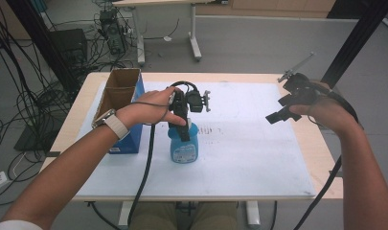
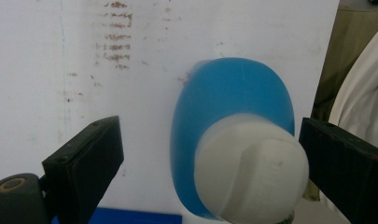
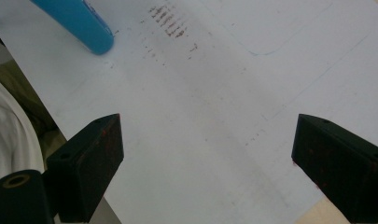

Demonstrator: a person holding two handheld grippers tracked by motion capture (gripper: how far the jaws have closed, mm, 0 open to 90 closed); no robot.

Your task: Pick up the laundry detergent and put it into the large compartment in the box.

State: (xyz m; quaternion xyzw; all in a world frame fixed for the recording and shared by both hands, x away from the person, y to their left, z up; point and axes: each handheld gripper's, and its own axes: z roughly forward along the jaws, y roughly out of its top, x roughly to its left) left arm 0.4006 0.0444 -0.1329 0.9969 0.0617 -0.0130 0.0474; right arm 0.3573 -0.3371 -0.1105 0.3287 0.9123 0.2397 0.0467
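The white-covered table [image 1: 258, 163] is carrying a cardboard box [image 1: 119, 96] at its left and a blue bottle [image 1: 184, 146] standing upright near the middle. The left gripper [image 1: 184, 129] is hanging over the white cap [image 2: 252, 170], jaws spread, one jaw nearly touching; closing off-centre could be tipping it. The right gripper [image 1: 282, 108] is waiting open, well apart.

- The bottle [image 1: 184, 146] stands upright on the mat [image 1: 258, 158], left of its middle.
- The box [image 1: 119, 103] sits just left of the bottle, at the mat's left edge.
- The left gripper [image 1: 181, 125] hangs directly above the bottle's cap [image 2: 252, 170].
- The right gripper [image 1: 283, 108] is held over the mat's right side, well apart from the bottle.
- The mat lies on the table [image 1: 323, 158].
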